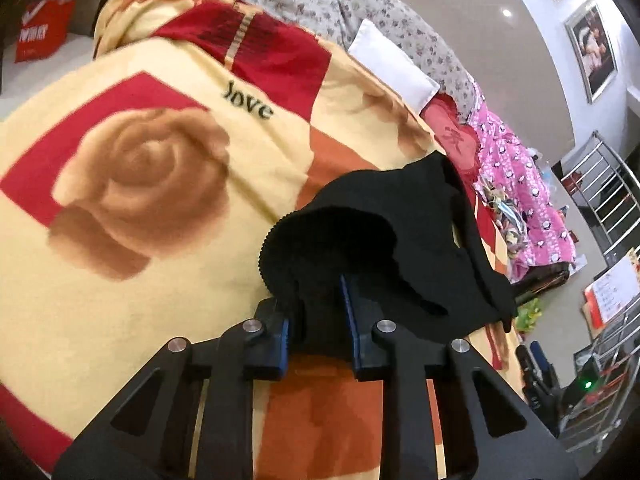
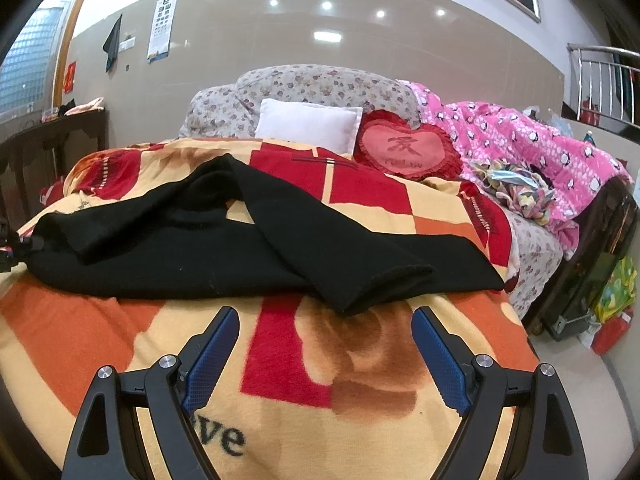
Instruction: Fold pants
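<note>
Black pants (image 2: 248, 240) lie across a red, orange and cream rose blanket (image 2: 360, 360) on a bed, one leg crossed loosely over the other. My left gripper (image 1: 320, 316) is shut on the ribbed waistband end of the pants (image 1: 360, 232) and holds it bunched above the blanket (image 1: 140, 180). It also shows at the far left of the right wrist view (image 2: 10, 246). My right gripper (image 2: 325, 318) is open and empty, just in front of the cuff of the upper leg (image 2: 384, 284).
A white pillow (image 2: 308, 122), a red heart cushion (image 2: 408, 150), a floral quilt (image 2: 312, 84) and a pink quilt (image 2: 540, 152) lie at the bed's head and right side. A metal railing (image 2: 600, 80) stands at right. The bed edge drops to the floor at right.
</note>
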